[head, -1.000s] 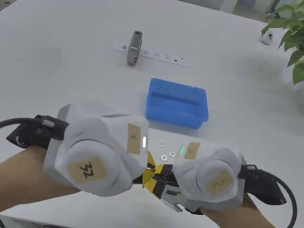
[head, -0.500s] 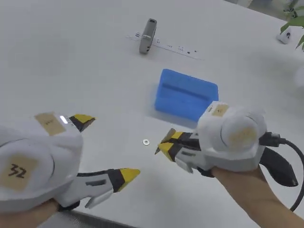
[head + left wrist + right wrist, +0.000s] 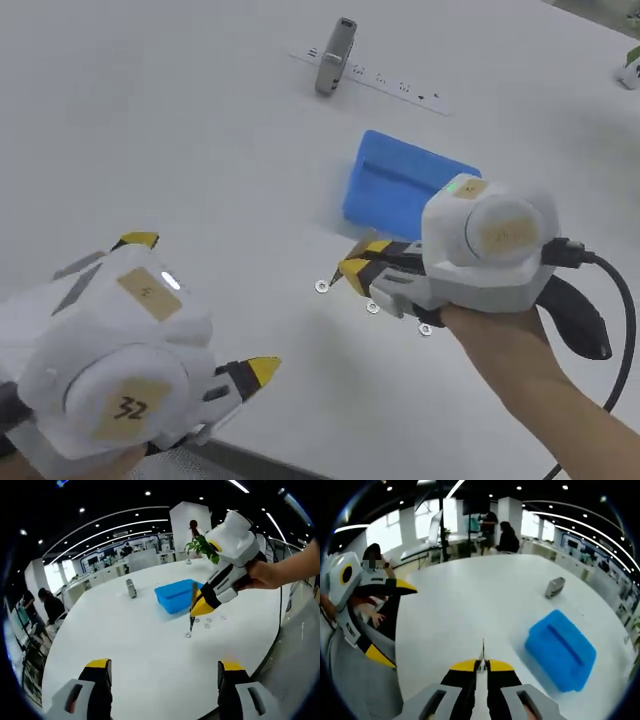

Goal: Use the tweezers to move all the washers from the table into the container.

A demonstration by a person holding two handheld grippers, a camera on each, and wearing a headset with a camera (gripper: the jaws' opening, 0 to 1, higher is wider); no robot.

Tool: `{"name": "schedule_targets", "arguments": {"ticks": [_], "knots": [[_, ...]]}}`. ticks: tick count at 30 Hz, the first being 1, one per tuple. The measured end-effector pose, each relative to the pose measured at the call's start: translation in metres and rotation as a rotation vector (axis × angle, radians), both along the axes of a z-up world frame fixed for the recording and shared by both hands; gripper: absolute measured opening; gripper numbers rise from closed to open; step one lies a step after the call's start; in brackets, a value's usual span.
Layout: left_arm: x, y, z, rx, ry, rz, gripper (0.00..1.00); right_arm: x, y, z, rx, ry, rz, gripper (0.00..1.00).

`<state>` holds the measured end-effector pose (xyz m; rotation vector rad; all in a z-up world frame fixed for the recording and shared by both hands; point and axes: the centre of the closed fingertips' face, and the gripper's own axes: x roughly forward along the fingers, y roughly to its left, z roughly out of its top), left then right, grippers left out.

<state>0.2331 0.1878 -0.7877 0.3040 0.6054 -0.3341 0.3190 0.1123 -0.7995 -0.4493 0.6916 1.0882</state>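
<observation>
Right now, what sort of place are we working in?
Probably a large open-plan office. We're at a big white table, with rows of desks and people behind it and recessed ceiling lights overhead.

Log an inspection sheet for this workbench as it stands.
Surface: white table, no spills seen.
Job's things: blue container on the table. Three washers lie on the table outside it. The tip of the tweezers is close to one washer; contact cannot be told.
Clutter: power strip with a grey device on it.
Grippers: right hand-held gripper shut on the tweezers. Left hand-held gripper open, holding nothing.
Cables: black cable from the right hand-held gripper's handle.
Surroundings: open office, potted plant, people at the back.
</observation>
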Motion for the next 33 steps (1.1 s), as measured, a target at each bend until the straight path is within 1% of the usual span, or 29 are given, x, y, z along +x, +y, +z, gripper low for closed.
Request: {"name": "schedule_targets", "arguments": {"ticks": [1, 3, 5, 6, 7, 10, 12, 14, 15, 17, 19, 21, 24, 25, 26, 28, 30, 33], "knots": [[0.0, 0.0, 0.0, -0.004, 0.0, 0.005, 0.9, 0.001, 0.0, -0.001, -0.001, 0.002, 0.0, 0.03], [0.0, 0.003, 0.001, -0.013, -0.01, 0.009, 0.89, 0.002, 0.0, -0.004, -0.011, -0.003, 0.001, 0.03], [0.001, 0.006, 0.001, -0.035, -0.006, 0.025, 0.89, 0.002, 0.001, -0.004, -0.013, -0.005, 0.001, 0.03], [0.002, 0.007, 0.001, -0.045, -0.007, 0.03, 0.9, 0.002, 0.001, -0.005, -0.008, 0.004, -0.002, 0.03], [0.001, 0.007, 0.001, -0.047, -0.005, 0.032, 0.89, 0.002, 0.002, -0.005, -0.005, 0.005, -0.004, 0.03], [0.0, 0.008, -0.001, -0.041, 0.006, 0.035, 0.89, 0.003, 0.004, -0.006, -0.005, 0.003, -0.006, 0.03], [0.0, 0.009, 0.0, -0.038, 0.002, 0.035, 0.89, 0.005, 0.005, -0.007, -0.005, 0.001, -0.007, 0.03], [0.0, 0.008, 0.001, -0.041, 0.001, 0.032, 0.88, 0.005, 0.005, -0.01, -0.009, 0.002, -0.008, 0.04], [-0.001, 0.008, 0.0, -0.046, 0.007, 0.029, 0.88, 0.006, 0.005, -0.011, -0.012, -0.005, -0.005, 0.04], [-0.001, 0.008, -0.001, -0.05, 0.017, 0.03, 0.87, 0.005, 0.005, -0.014, -0.021, 0.0, 0.001, 0.04], [-0.001, 0.008, -0.001, -0.051, 0.017, 0.03, 0.87, 0.005, 0.005, -0.014, -0.022, -0.014, 0.004, 0.04], [-0.002, 0.008, -0.001, -0.051, 0.017, 0.027, 0.87, 0.005, 0.004, -0.015, -0.023, -0.011, 0.005, 0.03], [-0.002, 0.007, -0.002, -0.05, 0.021, 0.025, 0.87, 0.002, 0.003, -0.021, -0.045, -0.012, 0.015, 0.03], [-0.002, 0.007, -0.002, -0.05, 0.022, 0.024, 0.87, 0.004, 0.004, -0.019, -0.04, -0.046, 0.024, 0.03], [-0.002, 0.007, -0.001, -0.052, 0.02, 0.023, 0.87, 0.002, 0.003, -0.02, -0.048, -0.031, 0.021, 0.03], [-0.002, 0.006, -0.002, -0.051, 0.021, 0.022, 0.87, 0.003, 0.005, -0.019, -0.038, -0.023, 0.016, 0.03], [-0.002, 0.006, -0.002, -0.049, 0.025, 0.021, 0.87, 0.004, 0.005, -0.018, -0.044, -0.024, 0.018, 0.03], [-0.002, 0.006, -0.002, -0.049, 0.022, 0.022, 0.87, 0.005, 0.005, -0.019, -0.049, -0.029, 0.023, 0.03]]}}
